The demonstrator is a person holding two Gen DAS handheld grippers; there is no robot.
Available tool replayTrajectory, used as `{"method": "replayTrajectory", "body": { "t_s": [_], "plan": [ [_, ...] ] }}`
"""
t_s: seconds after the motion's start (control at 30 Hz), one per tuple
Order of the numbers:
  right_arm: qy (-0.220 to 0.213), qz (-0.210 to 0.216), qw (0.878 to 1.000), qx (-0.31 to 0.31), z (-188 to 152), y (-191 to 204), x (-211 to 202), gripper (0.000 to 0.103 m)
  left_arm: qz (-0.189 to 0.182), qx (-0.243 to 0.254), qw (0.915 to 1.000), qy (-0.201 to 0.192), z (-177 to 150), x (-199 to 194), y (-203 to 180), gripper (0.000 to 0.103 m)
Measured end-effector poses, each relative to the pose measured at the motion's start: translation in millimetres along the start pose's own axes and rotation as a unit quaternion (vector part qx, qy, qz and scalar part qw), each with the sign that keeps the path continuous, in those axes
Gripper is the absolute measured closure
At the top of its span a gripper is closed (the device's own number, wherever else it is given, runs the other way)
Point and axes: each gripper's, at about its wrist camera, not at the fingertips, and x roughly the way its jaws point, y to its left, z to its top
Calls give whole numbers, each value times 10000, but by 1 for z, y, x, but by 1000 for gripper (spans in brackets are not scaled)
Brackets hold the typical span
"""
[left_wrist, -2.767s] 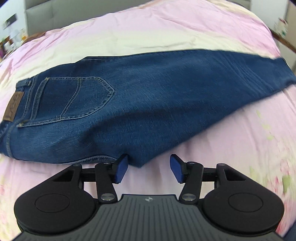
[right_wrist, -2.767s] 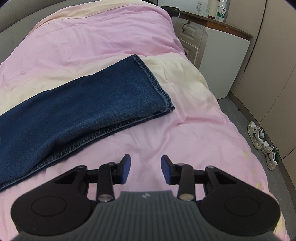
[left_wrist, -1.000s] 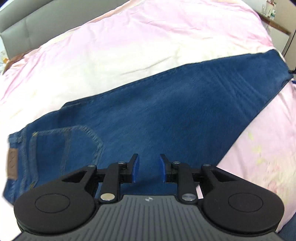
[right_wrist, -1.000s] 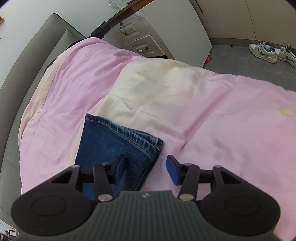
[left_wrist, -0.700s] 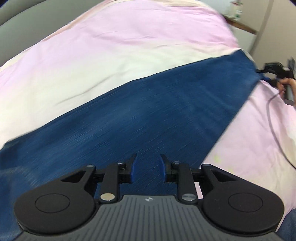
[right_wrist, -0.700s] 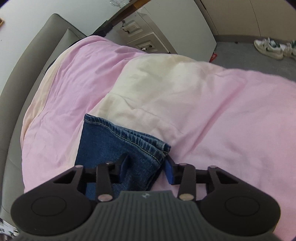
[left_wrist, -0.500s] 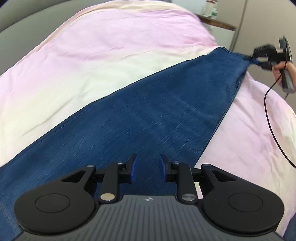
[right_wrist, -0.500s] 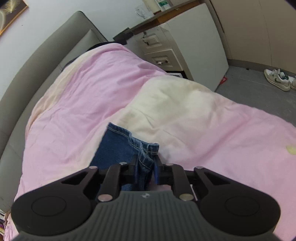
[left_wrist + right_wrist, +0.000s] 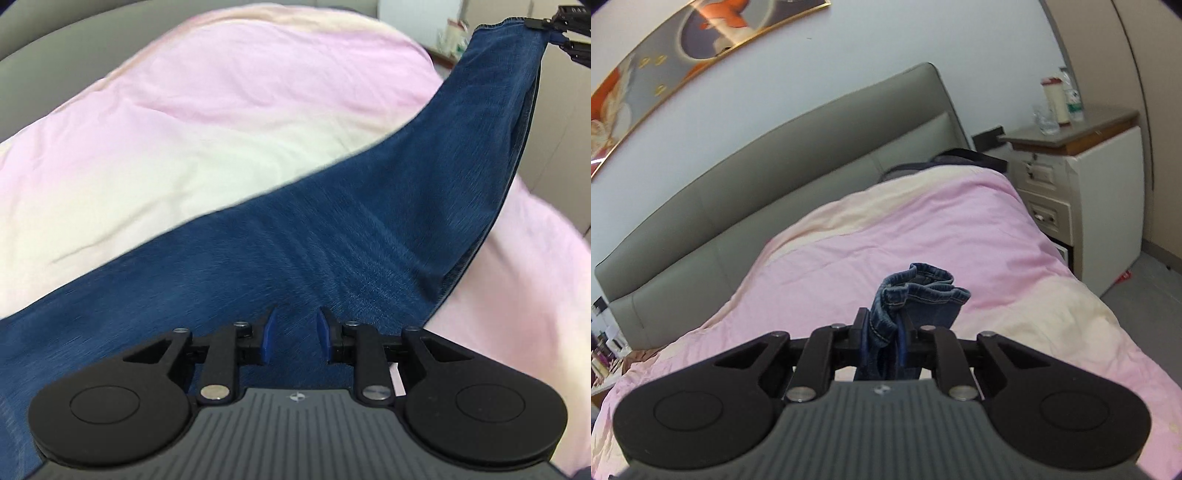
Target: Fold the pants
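Dark blue jeans [image 9: 332, 240] lie folded leg on leg, slanting across the pink and cream duvet [image 9: 221, 110]. Their leg end rises off the bed to the upper right, where my right gripper [image 9: 565, 26] holds it. In the right wrist view my right gripper [image 9: 882, 332] is shut on the bunched hem [image 9: 923, 295], high above the bed. My left gripper [image 9: 295, 321] is low over the middle of the leg. Its blue pads [image 9: 266, 332] stand a narrow gap apart with nothing pinched between them. The waist end is out of view.
A grey padded headboard [image 9: 775, 184] runs behind the bed. A white nightstand [image 9: 1089, 184] with a glass and bottles [image 9: 1056, 107] stands at the right of the bed. A framed picture [image 9: 665, 55] hangs on the wall.
My right gripper closed on the hem and rose, lifting the leg end off the duvet. My left gripper slid along the leg away from the back pocket; its gap stayed the same.
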Motion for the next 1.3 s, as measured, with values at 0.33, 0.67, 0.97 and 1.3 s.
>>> {"method": "replayTrajectory", "body": {
  "t_s": [0.33,0.67,0.97,1.3],
  "plan": [
    [234,1099,9854,-1282,-12,223,-54,94,430,-513,9974,-259,-48,-135,91,73],
    [1481,1870,9490,-2060,-165,410,-40,95,617,-1923,9789,-300,-142,-196,185,73],
    [3092,2322,8484,-3615,-396,448,-52,95,217,-3176,9465,-531,-206,-203,216,73],
    [3579,2464,7707,-4660,-440,447,-61,62,78,-3610,9292,-790,-218,-191,229,73]
  ]
}}
